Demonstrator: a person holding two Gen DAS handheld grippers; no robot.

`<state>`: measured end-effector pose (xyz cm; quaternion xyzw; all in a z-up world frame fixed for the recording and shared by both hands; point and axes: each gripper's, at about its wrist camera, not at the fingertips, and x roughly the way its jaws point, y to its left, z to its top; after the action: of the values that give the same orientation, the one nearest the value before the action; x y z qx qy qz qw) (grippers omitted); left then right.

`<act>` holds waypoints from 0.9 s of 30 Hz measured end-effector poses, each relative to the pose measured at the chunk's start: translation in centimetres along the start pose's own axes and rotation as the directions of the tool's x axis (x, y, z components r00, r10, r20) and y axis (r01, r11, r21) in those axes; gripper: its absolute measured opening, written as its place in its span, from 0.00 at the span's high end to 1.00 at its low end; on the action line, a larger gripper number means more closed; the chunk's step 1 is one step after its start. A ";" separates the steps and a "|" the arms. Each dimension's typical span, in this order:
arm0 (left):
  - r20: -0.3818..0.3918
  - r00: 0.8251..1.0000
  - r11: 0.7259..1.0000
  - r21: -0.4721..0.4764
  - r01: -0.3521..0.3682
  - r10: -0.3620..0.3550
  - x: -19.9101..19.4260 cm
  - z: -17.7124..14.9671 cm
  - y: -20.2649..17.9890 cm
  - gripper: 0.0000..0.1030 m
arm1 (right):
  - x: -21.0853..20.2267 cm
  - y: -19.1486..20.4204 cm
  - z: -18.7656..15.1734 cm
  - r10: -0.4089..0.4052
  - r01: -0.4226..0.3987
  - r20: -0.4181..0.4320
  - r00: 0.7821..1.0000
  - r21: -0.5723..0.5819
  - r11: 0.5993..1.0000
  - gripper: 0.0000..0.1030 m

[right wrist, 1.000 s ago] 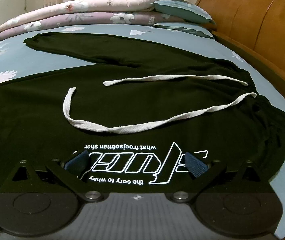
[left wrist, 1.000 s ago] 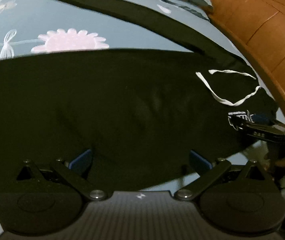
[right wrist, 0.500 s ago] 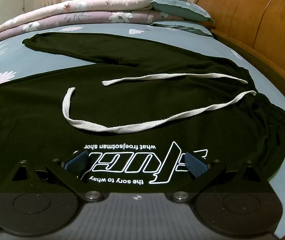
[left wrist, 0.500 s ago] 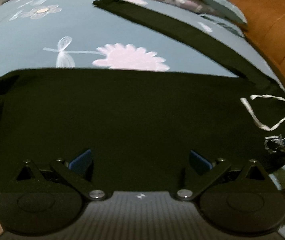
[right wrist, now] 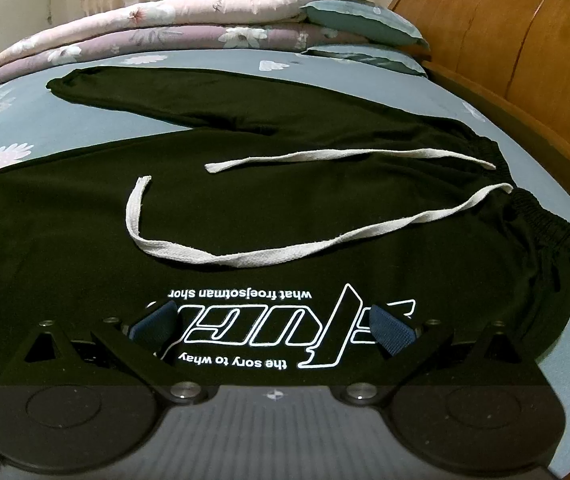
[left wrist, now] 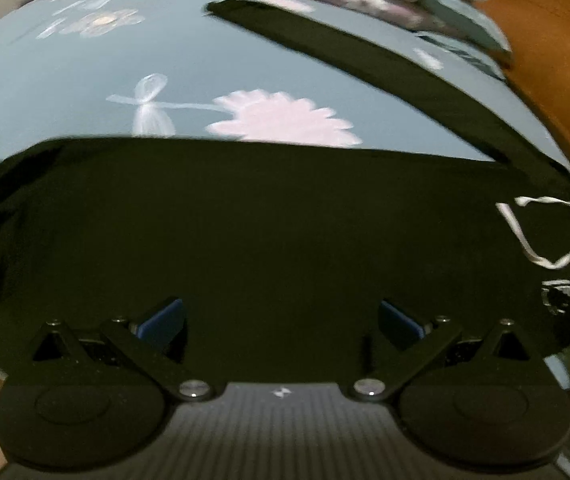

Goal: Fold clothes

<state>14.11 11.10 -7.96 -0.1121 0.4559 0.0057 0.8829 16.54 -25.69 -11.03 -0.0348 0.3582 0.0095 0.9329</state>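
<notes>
Blue floral bed sheet (right wrist: 245, 62) carrying black trousers (right wrist: 285, 216) spread flat, legs splayed apart, elastic waistband toward the wooden headboard (right wrist: 525, 52); white drawstring (right wrist: 269, 256) lying loose across the front; folded quilts (right wrist: 189, 20) stacked at the far edge; left hand-held gripper (left wrist: 281, 320) wide open over one leg, holding nothing; right hand-held gripper (right wrist: 273, 324) likewise wide open over the printed lettering (right wrist: 245, 336), empty.

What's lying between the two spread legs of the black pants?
Only bare bedsheet separates the two legs of the black pants, with a pink flower print on it; both wrist views show this.
</notes>
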 end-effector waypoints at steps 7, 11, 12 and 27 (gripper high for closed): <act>-0.014 0.996 0.990 0.113 0.088 -0.087 0.7 0.6 -5.0 0.01 | -0.2 -0.4 -0.3 0.024 -0.024 0.025 0.999 -0.010 1.000 0.00; -0.039 0.992 0.979 0.165 0.121 -0.116 1.4 0.5 -7.5 0.01 | -0.1 -1.1 0.3 0.057 -0.057 -0.006 0.998 -0.018 0.998 0.00; -0.044 0.992 0.976 0.175 0.127 -0.121 1.5 0.5 -8.0 0.01 | -0.1 -1.3 0.5 0.065 -0.066 -0.014 0.998 -0.020 0.998 0.00; -0.111 0.972 0.938 0.261 0.228 -0.205 4.4 2.0 -15.3 0.01 | -2.1 -16.7 7.9 0.232 -0.247 0.115 0.966 0.141 0.959 0.00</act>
<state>20.01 -3.76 -7.43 -0.0395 0.4729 -0.1587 0.8658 20.98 -41.79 -2.83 0.0816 0.3134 0.0965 0.9412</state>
